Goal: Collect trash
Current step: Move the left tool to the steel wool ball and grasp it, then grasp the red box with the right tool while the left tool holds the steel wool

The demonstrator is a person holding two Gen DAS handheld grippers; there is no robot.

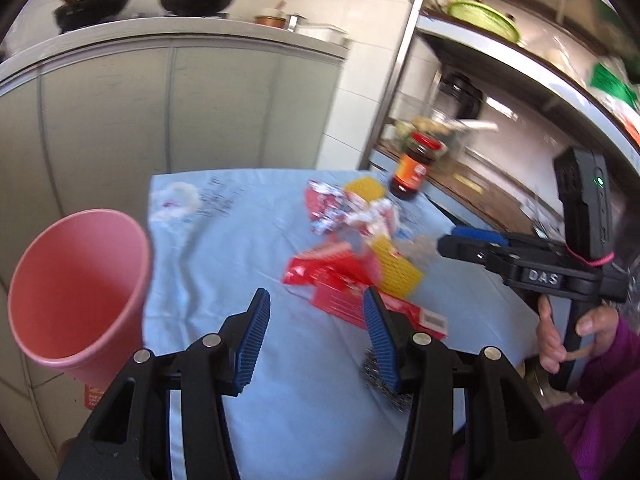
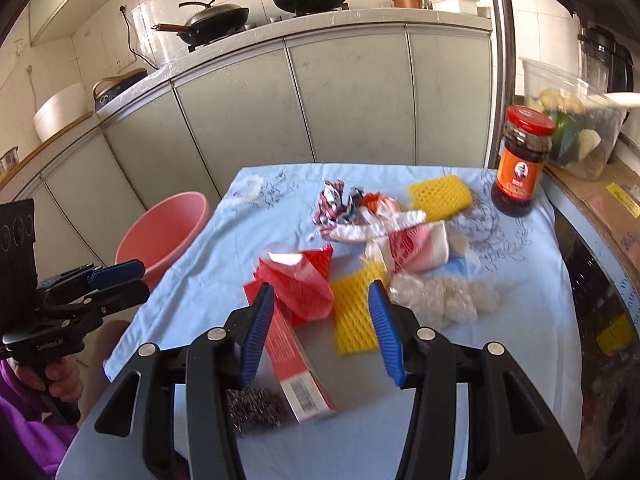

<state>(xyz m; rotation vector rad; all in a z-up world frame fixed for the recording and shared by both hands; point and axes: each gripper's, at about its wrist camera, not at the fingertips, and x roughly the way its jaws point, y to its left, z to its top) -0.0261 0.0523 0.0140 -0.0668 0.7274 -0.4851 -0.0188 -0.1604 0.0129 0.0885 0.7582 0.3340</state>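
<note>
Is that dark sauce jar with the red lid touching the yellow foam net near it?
Apart. The right wrist view shows the sauce jar and the nearest yellow foam net with bare blue tablecloth between them.

Left gripper (image 1: 316, 314) points downward, blue pads (image 1: 256, 332) parted, nothing between them. Right gripper (image 2: 322, 308) tilts down likewise — jaws apart and empty. Each handle sits in a hand (image 1: 560, 340) — purple sleeves (image 1: 592, 412) behind.

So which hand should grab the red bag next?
Probably right: the right hand-held gripper is open just before the red bag, while the left sits off by the pink bin.
</note>
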